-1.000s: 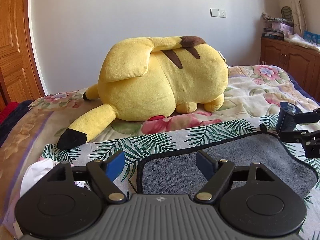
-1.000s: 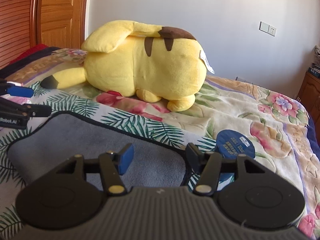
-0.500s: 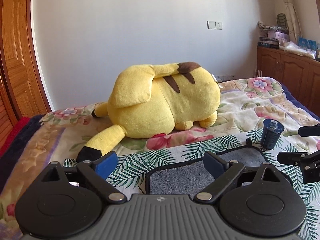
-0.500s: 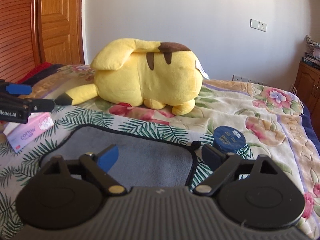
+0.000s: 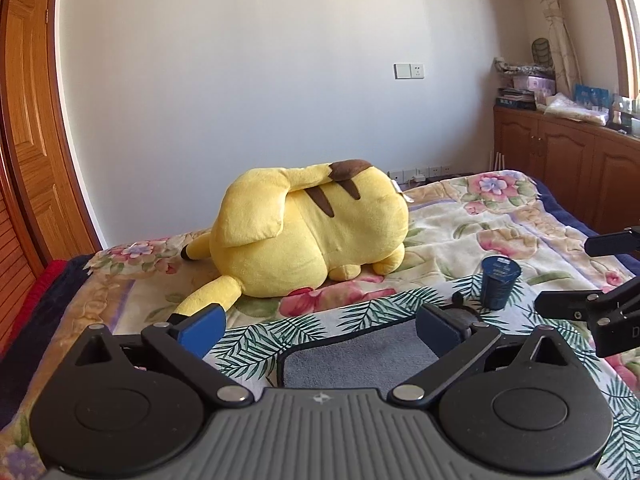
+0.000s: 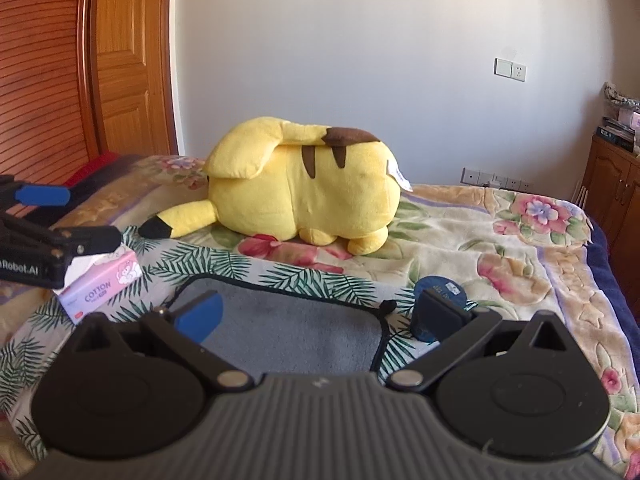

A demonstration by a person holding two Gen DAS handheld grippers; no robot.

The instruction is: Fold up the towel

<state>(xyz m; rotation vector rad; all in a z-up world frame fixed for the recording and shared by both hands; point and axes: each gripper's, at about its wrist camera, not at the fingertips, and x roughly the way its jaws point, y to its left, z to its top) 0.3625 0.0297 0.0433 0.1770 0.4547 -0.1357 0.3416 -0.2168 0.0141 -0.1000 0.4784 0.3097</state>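
With both the left gripper (image 5: 318, 328) and right gripper (image 6: 320, 316) spread wide and holding nothing above the grey towel (image 6: 292, 328) lying flat on the bedspread (image 6: 500, 240), a careless sweep could topple the blue cup (image 5: 500, 282) beside its corner.

White wall (image 5: 280, 80), wooden door (image 6: 128, 56).

Bed (image 6: 520, 240): gray towel (image 6: 292, 332), yellow plush (image 6: 304, 188), blue cup (image 5: 499, 282), tissue box (image 6: 100, 286).
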